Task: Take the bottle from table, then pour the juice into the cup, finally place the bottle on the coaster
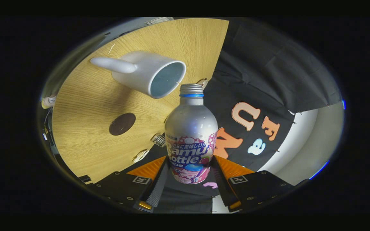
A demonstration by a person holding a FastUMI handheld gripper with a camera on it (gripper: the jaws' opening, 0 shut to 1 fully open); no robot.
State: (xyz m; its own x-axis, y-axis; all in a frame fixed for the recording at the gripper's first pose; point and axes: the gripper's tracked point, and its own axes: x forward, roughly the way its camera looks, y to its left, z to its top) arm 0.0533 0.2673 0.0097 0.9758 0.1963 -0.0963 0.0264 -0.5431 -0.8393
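The gripper has both fingers pressed against the lower body of the bottle, one on each side, so the silver bottle sits clamped between them and is carried off the counter, tipped with the whole scene slanted around it. Its base is cut off behind the fingers, and I cannot see whether any liquid is inside; the threaded neck with its blue ring appears uncapped, though the very mouth is hard to make out. Just beyond the neck, the white cup stands on the wooden counter, its opening facing the bottle and its handle pointing away. Its inside looks pale and shadowed, contents unclear. The dark round coaster lies bare on the counter, apart from the cup.
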